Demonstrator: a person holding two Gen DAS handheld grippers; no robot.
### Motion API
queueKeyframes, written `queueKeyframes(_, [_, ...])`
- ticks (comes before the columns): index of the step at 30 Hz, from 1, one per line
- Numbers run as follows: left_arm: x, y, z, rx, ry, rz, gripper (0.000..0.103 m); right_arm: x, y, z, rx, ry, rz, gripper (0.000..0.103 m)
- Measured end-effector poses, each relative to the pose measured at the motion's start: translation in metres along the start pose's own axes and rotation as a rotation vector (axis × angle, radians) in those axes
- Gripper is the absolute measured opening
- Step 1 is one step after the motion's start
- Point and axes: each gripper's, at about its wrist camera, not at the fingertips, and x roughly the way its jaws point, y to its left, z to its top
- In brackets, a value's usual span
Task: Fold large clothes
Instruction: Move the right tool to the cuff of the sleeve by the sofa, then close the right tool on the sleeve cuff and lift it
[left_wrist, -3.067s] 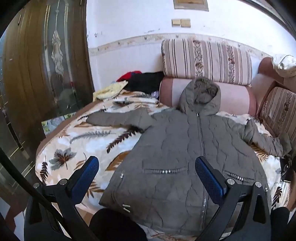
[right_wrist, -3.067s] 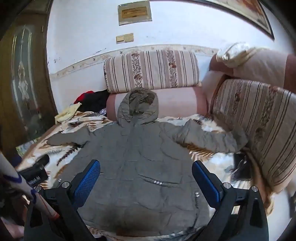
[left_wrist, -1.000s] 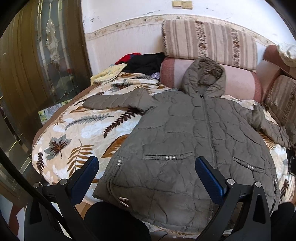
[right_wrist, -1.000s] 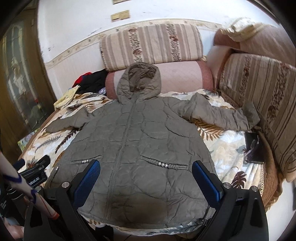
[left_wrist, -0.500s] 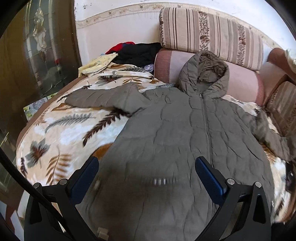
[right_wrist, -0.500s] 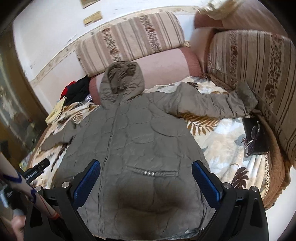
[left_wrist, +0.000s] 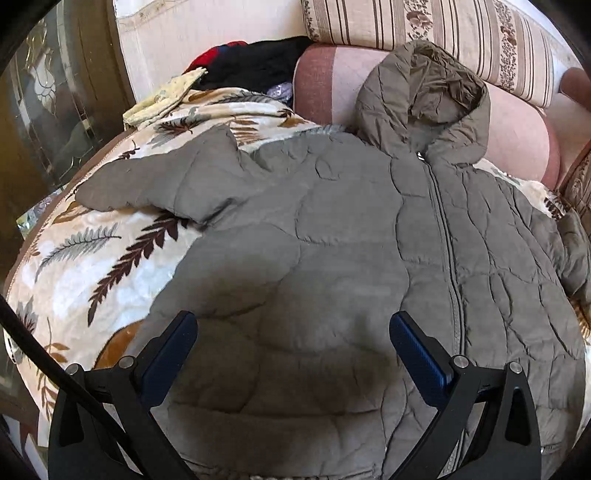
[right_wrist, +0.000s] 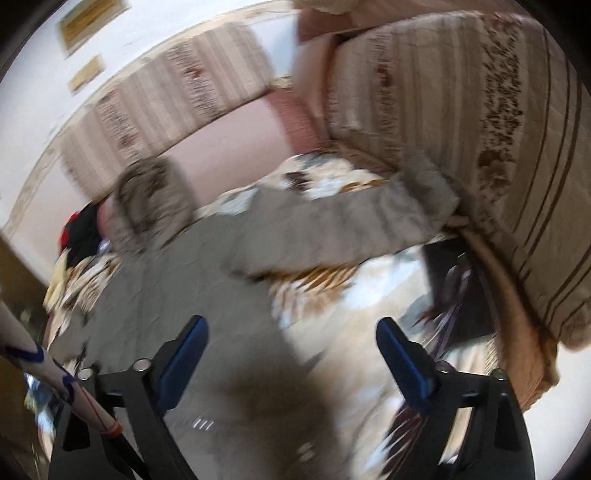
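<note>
Grey-green hooded quilted jacket lies zip-up, spread flat on the leaf-print blanket, hood propped against the pink bolster. My left gripper is spread wide over the jacket's lower front, holding nothing. My right gripper is also wide and empty, over the jacket's edge near the outstretched sleeve; that view is motion-blurred. Striped cushion sits beside the sleeve cuff

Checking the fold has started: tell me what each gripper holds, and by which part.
Nothing is held. The left gripper and right gripper are both open above the grey jacket, fingers gripping no fabric.
</note>
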Motion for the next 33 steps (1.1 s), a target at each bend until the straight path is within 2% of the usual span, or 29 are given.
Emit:
queueKeyframes(2, [0.001,0.001,0.0,-0.003,0.008,-0.026,0.103,0.013,-0.028,0.024,0.028,-0.016,-0.047,0.082])
queueKeyframes(5, [0.0,0.002,-0.001,-0.004,0.001,-0.033,0.103,0.034,-0.07,0.059,0.055,-0.026,-0.113,0.079])
queueKeyframes(10, [0.001,-0.001,0.001,-0.003,-0.003,-0.037,0.103,0.066,-0.116,0.092,0.073,0.004,-0.244,0.068])
queueKeyframes(16, [0.009,-0.005,0.002,0.01,0.007,-0.031,0.103,0.098,-0.143,0.106,0.1,0.021,-0.26,0.062])
queueKeyframes(23, [0.015,-0.007,0.003,0.015,0.012,-0.02,0.103,0.132,-0.169,0.11,0.108,0.054,-0.405,0.062])
queueKeyframes(27, [0.018,-0.009,0.003,0.023,0.011,-0.013,0.103,0.145,-0.186,0.112,0.146,0.059,-0.399,0.06])
queueKeyframes(28, [0.018,-0.009,0.003,0.025,0.013,-0.014,0.103,0.147,-0.187,0.111,0.139,0.06,-0.407,0.056])
queueKeyframes(30, [0.019,-0.011,0.003,0.03,0.015,-0.014,0.103,0.152,-0.185,0.111,0.116,0.064,-0.394,0.04])
queueKeyframes(31, [0.019,-0.011,0.003,0.035,0.012,-0.01,0.103,0.156,-0.183,0.112,0.106,0.079,-0.383,0.026])
queueKeyframes(32, [0.019,-0.012,0.002,0.039,0.011,-0.009,0.103,0.157,-0.181,0.111,0.093,0.089,-0.391,0.018])
queueKeyframes(33, [0.019,-0.012,0.002,0.041,0.011,-0.008,0.103,0.154,-0.179,0.111,0.087,0.081,-0.392,0.016])
